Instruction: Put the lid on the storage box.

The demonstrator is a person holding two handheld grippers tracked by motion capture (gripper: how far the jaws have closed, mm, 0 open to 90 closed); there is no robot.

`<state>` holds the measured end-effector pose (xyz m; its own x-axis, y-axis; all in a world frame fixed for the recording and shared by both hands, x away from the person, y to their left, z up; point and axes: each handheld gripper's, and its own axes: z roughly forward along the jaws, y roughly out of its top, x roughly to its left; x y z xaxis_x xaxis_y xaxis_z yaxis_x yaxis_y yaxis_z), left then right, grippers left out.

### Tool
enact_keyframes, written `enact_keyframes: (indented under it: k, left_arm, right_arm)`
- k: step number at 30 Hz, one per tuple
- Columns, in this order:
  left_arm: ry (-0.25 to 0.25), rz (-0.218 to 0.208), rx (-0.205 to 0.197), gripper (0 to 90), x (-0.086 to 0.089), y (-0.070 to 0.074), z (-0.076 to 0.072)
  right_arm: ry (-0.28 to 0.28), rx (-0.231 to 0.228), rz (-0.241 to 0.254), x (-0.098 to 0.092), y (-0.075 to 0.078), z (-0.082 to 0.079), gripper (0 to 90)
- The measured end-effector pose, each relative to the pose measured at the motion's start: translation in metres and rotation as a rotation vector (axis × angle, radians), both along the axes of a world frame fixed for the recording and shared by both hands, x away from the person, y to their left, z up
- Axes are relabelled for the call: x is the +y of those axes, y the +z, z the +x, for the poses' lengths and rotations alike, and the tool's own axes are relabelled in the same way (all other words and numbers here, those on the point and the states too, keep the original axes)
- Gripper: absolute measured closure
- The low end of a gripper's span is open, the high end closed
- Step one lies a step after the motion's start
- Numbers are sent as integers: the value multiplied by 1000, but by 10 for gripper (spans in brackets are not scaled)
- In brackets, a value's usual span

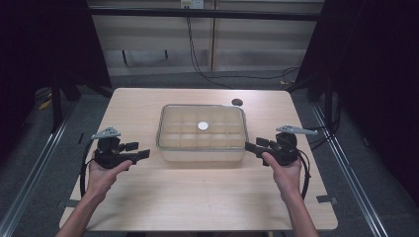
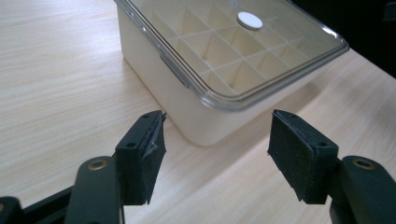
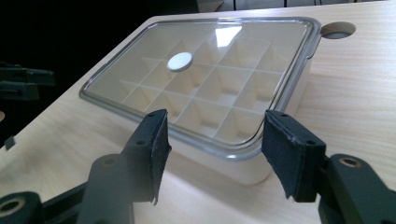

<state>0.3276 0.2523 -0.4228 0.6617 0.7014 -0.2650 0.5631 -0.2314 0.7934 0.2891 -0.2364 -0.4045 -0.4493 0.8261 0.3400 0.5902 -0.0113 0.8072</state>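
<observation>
High view: one cream compartment box under a clear lid sits mid-table, with one white round knob at the lid's centre. Two grippers flank it. At the box's near left corner is the left gripper; at its near right corner, the right gripper. Each stands with jaws apart and nothing between the pads. One round hole is cut in the tabletop behind the box's far right corner. Two hands hold the grippers.
</observation>
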Motion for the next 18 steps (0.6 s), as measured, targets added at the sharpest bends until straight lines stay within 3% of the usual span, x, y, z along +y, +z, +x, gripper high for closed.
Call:
enact_keyframes:
  k: [9,14,18]
  left_arm:
    - [9,15,-16,380,11,-5,-26]
    - [5,9,1,376,12,-10,-41]
    - [-1,34,5,365,15,-13,-52]
  right_arm:
    - [6,4,-8,-1,-8,-28,410]
    - [1,3,3,-3,-11,-44,408]
    - [-1,0,-6,-5,-13,-58,402]
